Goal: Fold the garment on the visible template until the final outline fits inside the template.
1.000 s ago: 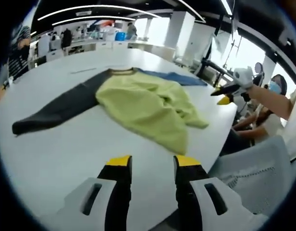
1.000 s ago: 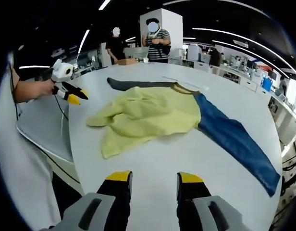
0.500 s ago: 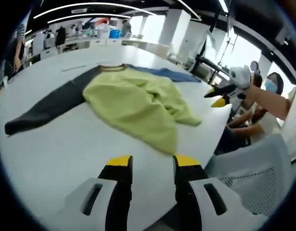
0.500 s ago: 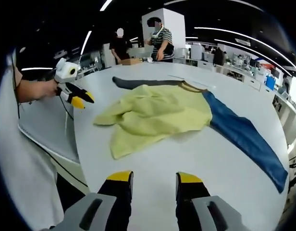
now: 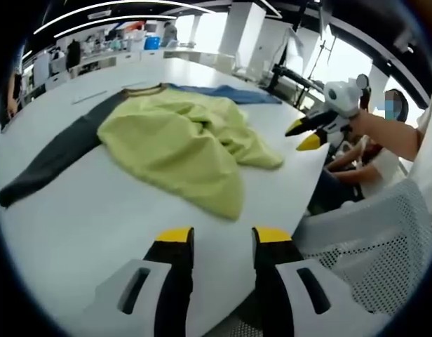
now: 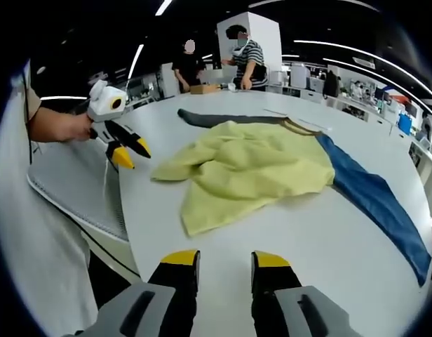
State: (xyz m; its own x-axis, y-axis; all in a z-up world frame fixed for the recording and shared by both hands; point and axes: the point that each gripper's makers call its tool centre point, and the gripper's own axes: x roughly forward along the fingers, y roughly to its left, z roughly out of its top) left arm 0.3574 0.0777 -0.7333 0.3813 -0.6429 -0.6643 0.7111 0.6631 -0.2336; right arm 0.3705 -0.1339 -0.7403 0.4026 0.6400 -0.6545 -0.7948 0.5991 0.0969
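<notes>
The garment [image 5: 181, 144] lies crumpled on the white table [image 5: 83, 225], with its yellow-green body bunched in the middle. In the left gripper view one dark grey sleeve [image 5: 44, 165] stretches away to the left, and a blue sleeve [image 5: 233, 93] shows behind the body. In the right gripper view the same garment [image 6: 254, 172] has the blue sleeve [image 6: 377, 203] running to the right and the grey sleeve [image 6: 216, 118] at the far side.

The left gripper [image 5: 217, 237] hovers above the near table edge, its fingers parted with a gap between the yellow tips and holding nothing. The right gripper [image 6: 225, 260] is the same (fingers apart, empty). It also appears in the left gripper view [image 5: 304, 135], in a hand beside the table edge, near the garment but not touching it. The left gripper appears likewise in the right gripper view [image 6: 130, 151]. Two people [image 6: 244, 60] stand beyond the far side of the table.
</notes>
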